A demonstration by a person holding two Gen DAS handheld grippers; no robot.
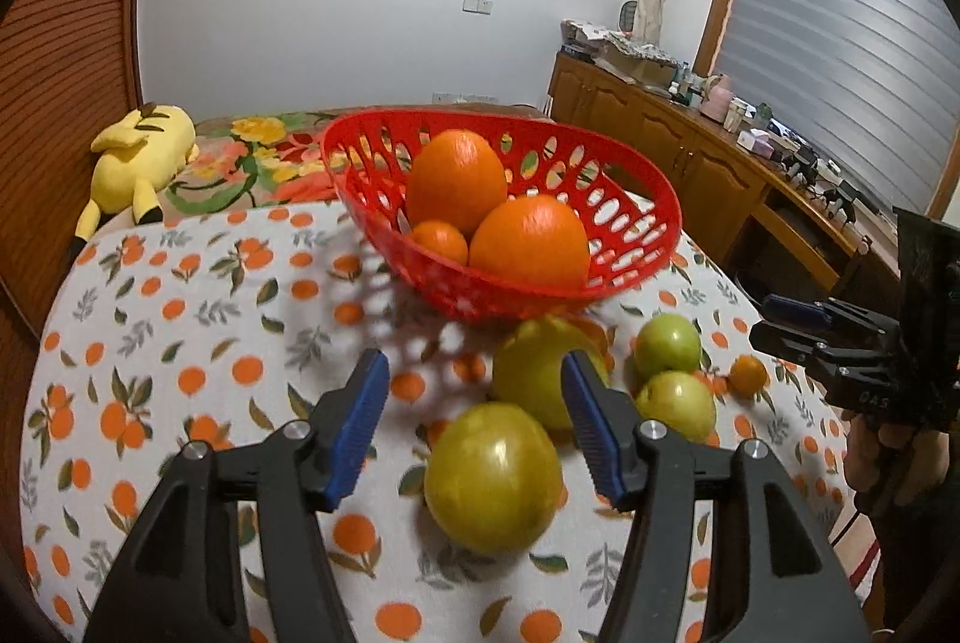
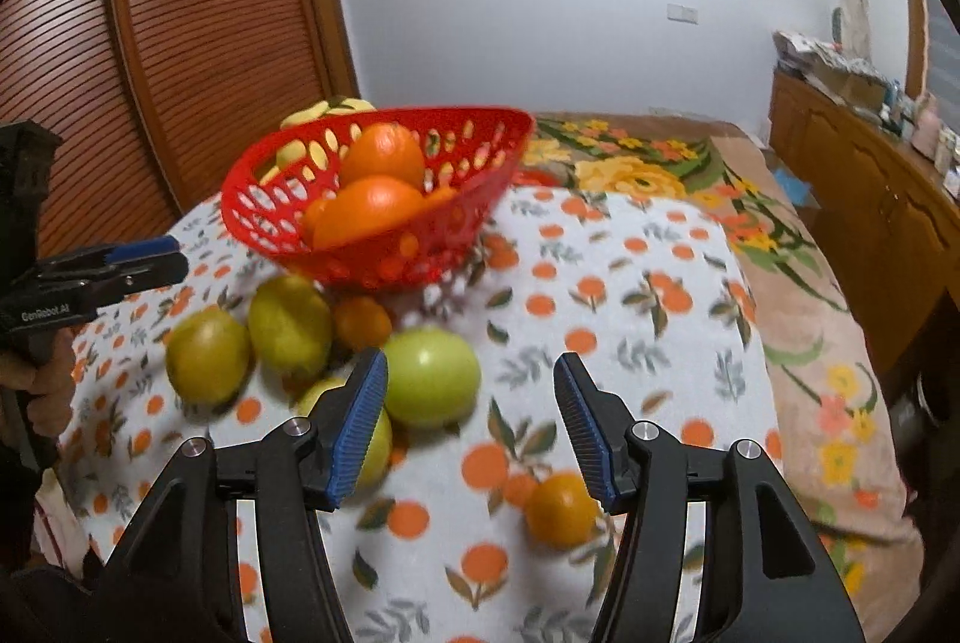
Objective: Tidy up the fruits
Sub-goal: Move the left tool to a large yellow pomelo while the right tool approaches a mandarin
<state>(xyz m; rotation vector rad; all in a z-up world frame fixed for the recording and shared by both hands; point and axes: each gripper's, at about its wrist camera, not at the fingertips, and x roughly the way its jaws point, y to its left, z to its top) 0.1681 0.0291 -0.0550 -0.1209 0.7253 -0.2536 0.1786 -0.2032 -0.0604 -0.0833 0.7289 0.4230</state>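
Both grippers' fingers point(image 1: 359, 421) point(image 2: 579, 427) spread wide, loose fruit short of red basket point(image 1: 654, 199).

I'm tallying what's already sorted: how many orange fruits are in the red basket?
3 in the red basket: a large orange at the back, another in front, and a small one low between them. More may be hidden underneath.

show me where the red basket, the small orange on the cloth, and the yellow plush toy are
red basket point(image 1: 645, 223), left wrist view, right side wall.
small orange point(image 2: 561, 508), right wrist view, middle of its peel.
yellow plush toy point(image 1: 141, 151), left wrist view, its body.
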